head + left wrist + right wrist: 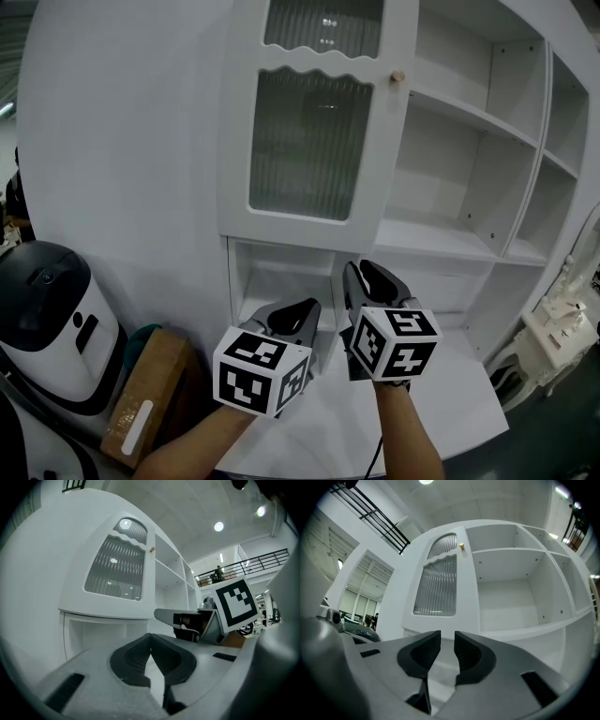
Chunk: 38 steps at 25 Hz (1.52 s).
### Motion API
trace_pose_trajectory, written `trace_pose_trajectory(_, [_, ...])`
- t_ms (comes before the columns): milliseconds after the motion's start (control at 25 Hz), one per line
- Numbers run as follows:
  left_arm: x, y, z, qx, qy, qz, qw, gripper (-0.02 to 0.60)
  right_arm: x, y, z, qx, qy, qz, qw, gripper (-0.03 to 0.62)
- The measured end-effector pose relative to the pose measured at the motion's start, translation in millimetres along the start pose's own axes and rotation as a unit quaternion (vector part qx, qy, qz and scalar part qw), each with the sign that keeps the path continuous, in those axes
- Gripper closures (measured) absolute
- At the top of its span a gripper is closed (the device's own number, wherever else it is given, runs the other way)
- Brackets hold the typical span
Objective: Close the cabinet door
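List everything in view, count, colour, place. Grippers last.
cabinet: 1, white, straight ahead, open shelves on its right side
door: 1, white with ribbed glass panes, standing open at the cabinet's left
knob: 1, tan, upper right edge of the door
appliance: 1, white and black, lower left; kind unclear
cardboard box: 1, brown, right of the appliance
ornate furniture: 1, white, lower right; kind unclear
marker cubes: 2, black and white, one on each gripper
left gripper: 1, grey with dark jaws, low centre, shut, nothing held
right gripper: 1, same colours, beside the left, open, nothing held
forearms: 2, bottom edge
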<state>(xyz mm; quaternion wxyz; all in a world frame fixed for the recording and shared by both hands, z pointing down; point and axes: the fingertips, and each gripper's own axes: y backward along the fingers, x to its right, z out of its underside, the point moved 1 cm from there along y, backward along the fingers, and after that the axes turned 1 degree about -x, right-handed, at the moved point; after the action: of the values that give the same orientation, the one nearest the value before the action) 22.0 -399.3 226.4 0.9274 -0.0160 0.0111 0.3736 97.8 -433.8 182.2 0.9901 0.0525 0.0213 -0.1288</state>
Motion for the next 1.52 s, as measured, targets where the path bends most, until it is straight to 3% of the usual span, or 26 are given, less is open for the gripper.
trace_pose_trajectory(720, [-2.5,82.7,18.5,-0.009,-0.002,-0.012,0.9999,0.571,-108.9,66.6,34.3,-0.033,-0.007,-0.03,0.999,0.574])
trace_pose_trajectory(1520, [2.0,110.1,25.3,-0.012,-0.002,-0.013,0.9999,0.571,-137.9,86.6,34.3,-0.031,-0.008,-0.038,0.999,0.576])
